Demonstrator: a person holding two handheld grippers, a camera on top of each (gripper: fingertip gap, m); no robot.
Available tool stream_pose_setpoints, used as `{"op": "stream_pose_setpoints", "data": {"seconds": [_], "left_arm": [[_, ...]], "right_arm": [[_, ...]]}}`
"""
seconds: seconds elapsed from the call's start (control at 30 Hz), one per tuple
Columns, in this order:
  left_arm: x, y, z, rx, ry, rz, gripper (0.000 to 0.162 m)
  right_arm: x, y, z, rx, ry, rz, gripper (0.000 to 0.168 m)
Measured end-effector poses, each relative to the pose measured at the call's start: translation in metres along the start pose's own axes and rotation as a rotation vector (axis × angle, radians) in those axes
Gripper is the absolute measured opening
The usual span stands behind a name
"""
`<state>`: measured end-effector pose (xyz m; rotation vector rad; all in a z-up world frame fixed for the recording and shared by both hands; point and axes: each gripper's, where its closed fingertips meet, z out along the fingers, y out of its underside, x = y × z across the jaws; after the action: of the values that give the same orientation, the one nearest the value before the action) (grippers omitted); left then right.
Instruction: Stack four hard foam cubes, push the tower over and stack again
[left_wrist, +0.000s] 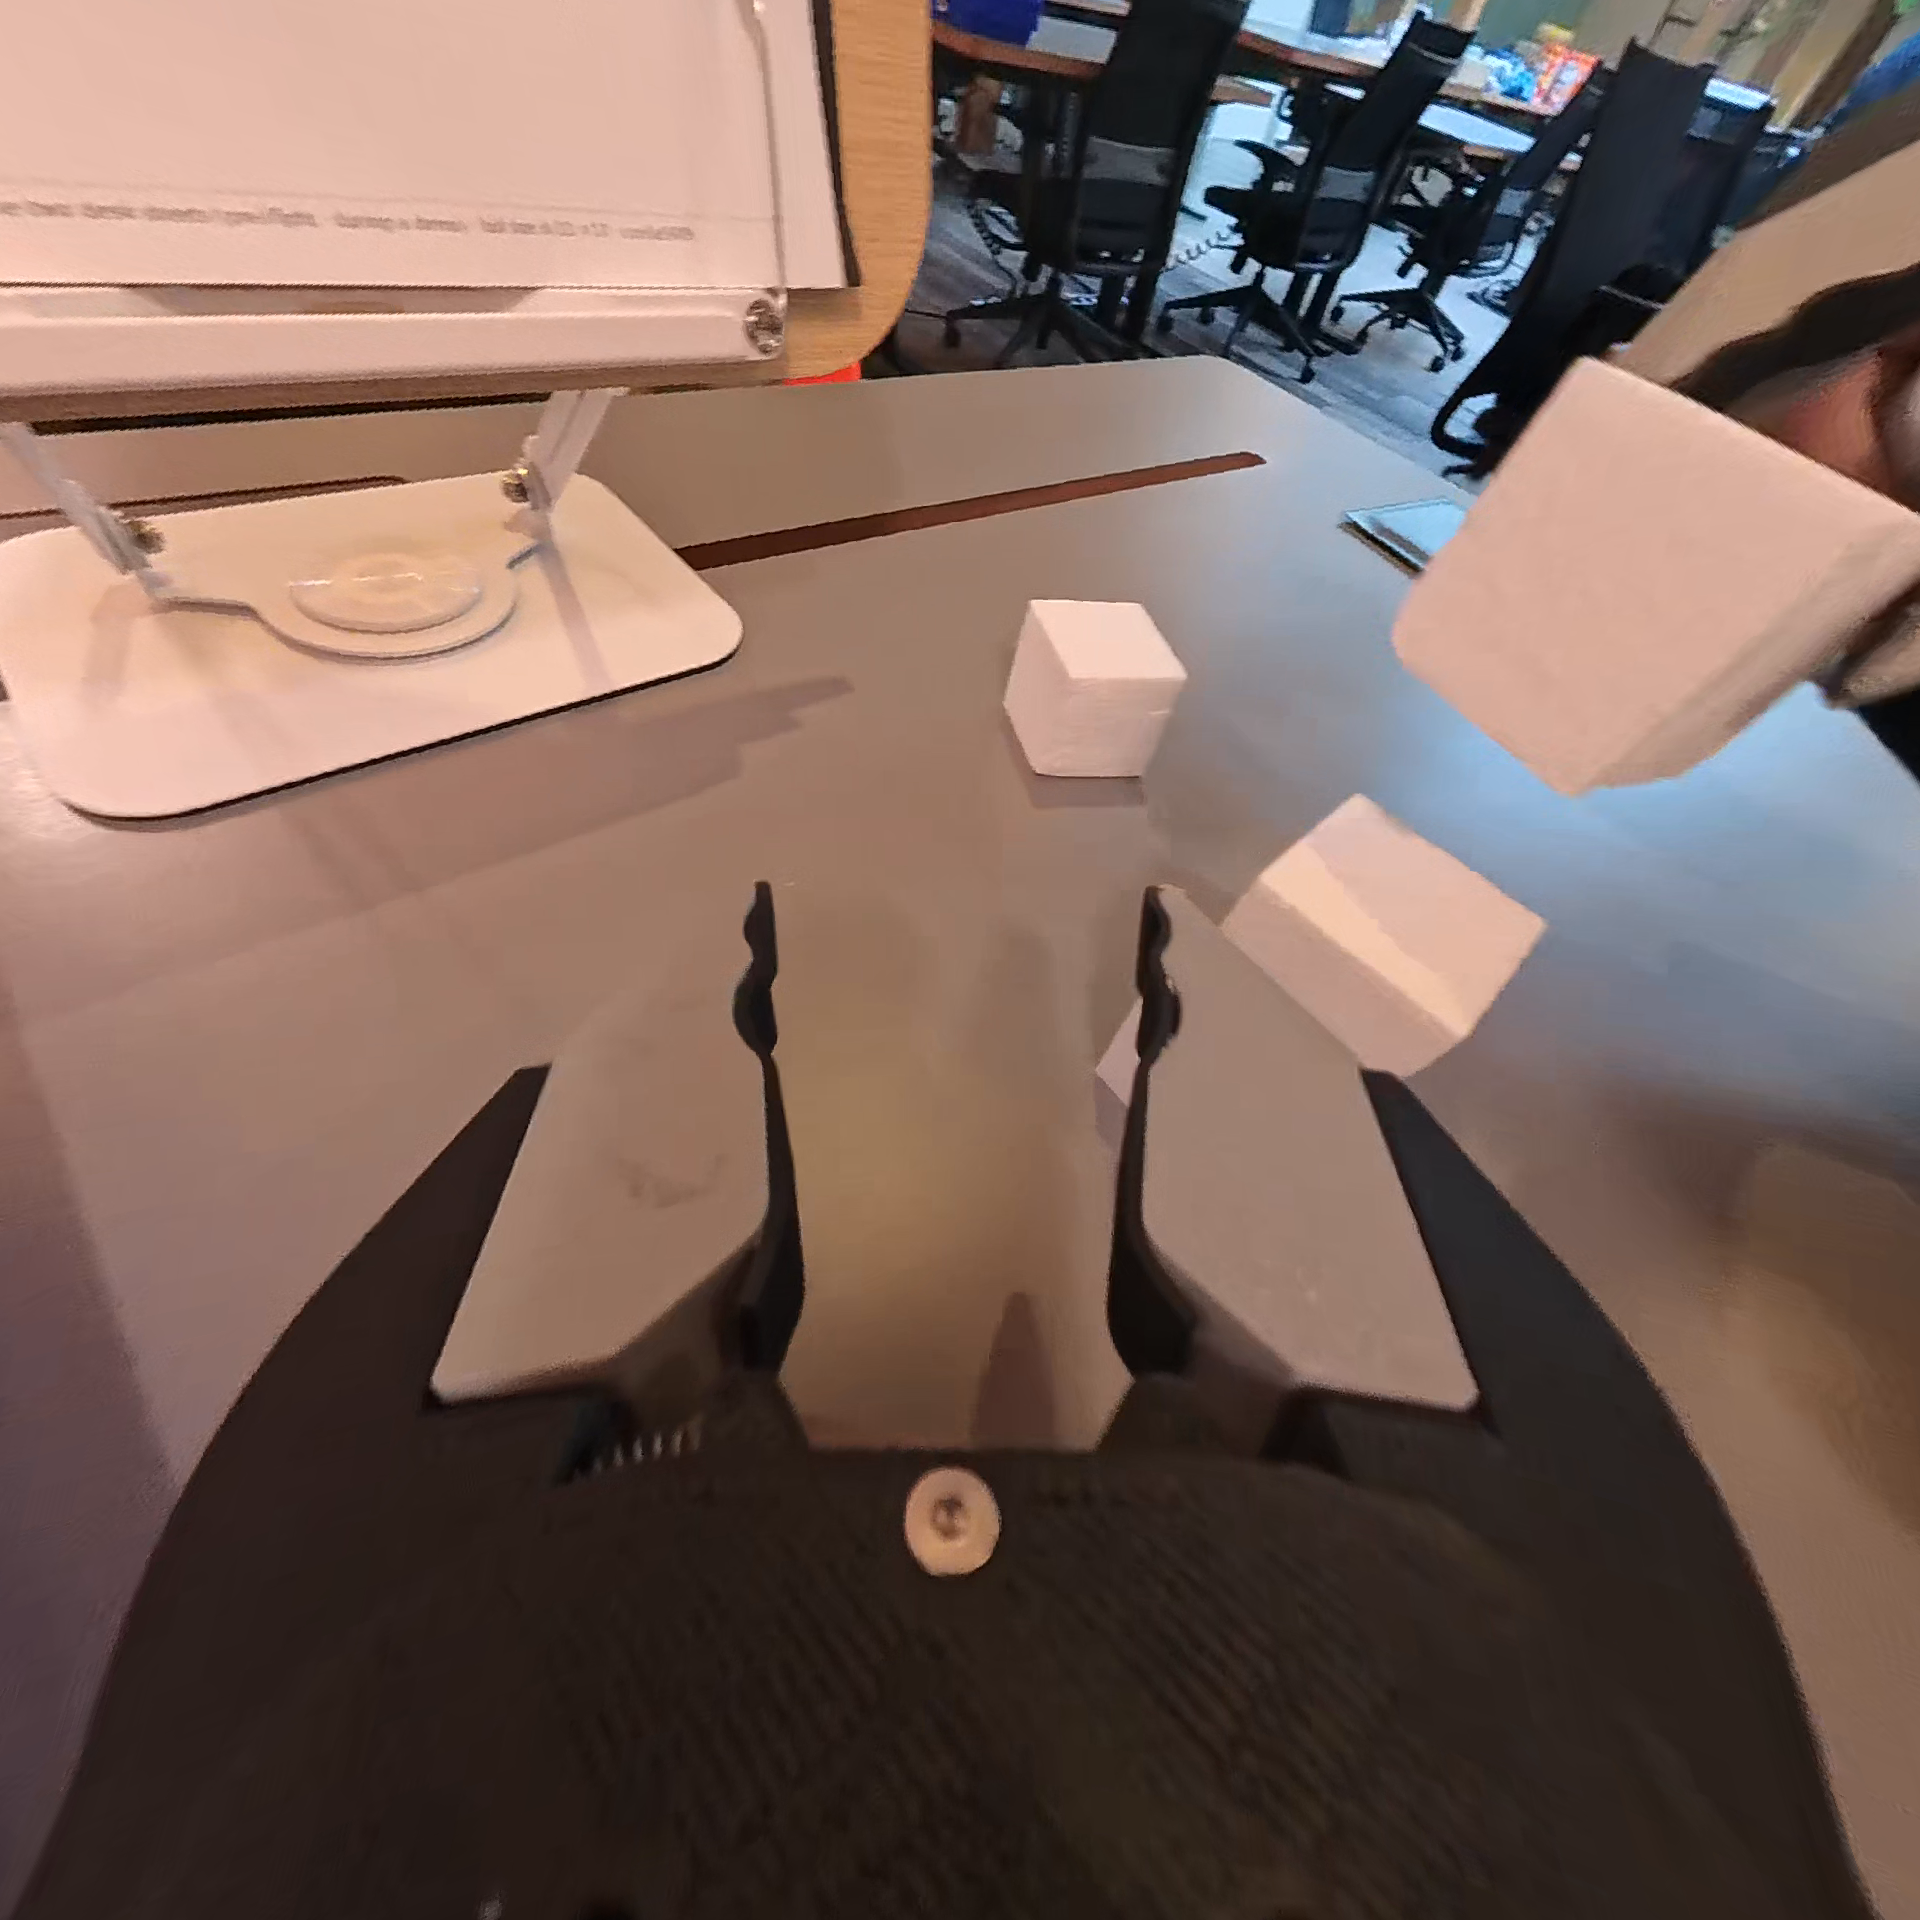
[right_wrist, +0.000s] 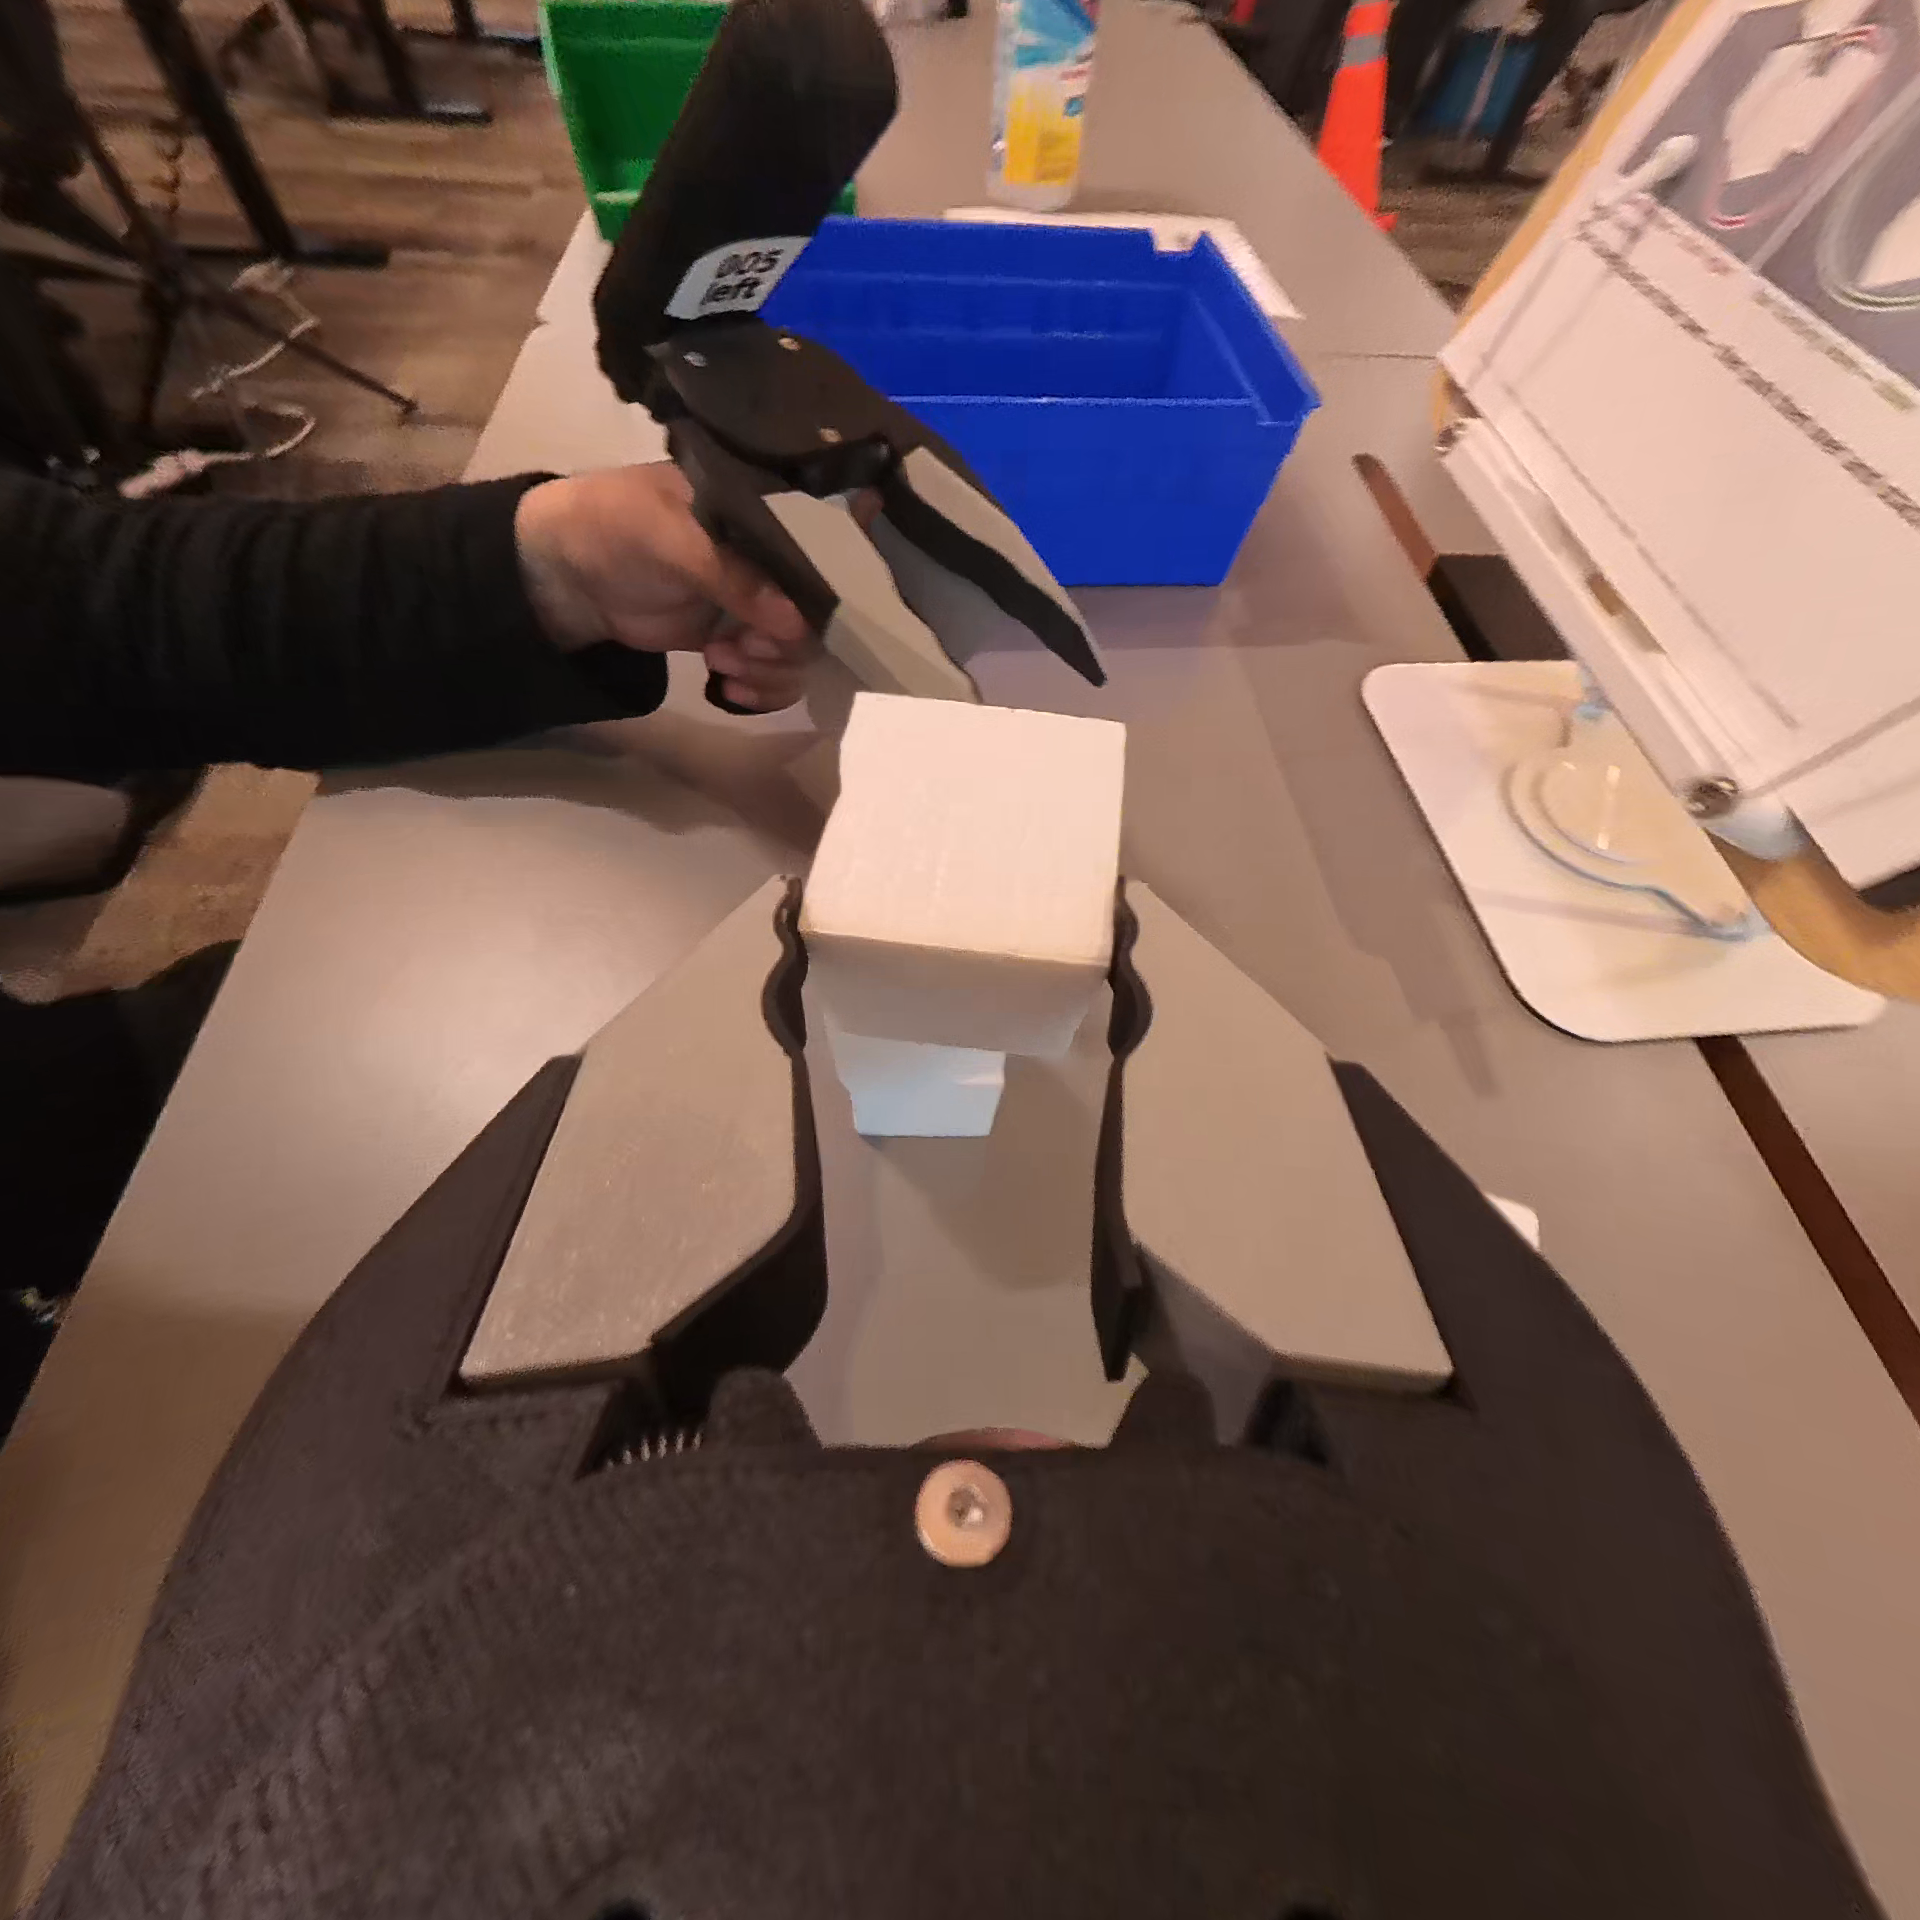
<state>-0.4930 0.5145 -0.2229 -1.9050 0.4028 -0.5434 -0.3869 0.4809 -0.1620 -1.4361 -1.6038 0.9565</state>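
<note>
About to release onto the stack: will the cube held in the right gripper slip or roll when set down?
The held cube has flat faces, so it should sit, not roll. Its matte foam probably grips the right gripper. Likely light, so a nudge could shift it.

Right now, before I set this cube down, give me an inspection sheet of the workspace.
Surface: grey table, dark seam across it.
Job's things: one foam cube held above a second cube; a third cube sits apart on the table; fourth not identified.
Clutter: white document stand, blue bin, green bin, spray bottle.
Grippers: right gripper shut on the foam cube; left gripper open, empty.
Cables: nothing seen on the table.
Surroundings: office chairs, orange cone.
</note>
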Motion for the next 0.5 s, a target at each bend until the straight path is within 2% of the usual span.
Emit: {"op": "stream_pose_setpoints", "data": {"seconds": [0.2, 0.5], "left_arm": [[-0.017, 0.012, 0.006, -0.046, -0.042, -0.069, 0.068], [-0.017, 0.021, 0.012, -0.087, -0.066, -0.039, 0.072]], "right_arm": [[-0.009, 0.003, 0.024, -0.104, -0.036, -0.04, 0.056], [-0.014, 0.015, 0.036, -0.156, -0.057, -0.046, 0.056]]}}
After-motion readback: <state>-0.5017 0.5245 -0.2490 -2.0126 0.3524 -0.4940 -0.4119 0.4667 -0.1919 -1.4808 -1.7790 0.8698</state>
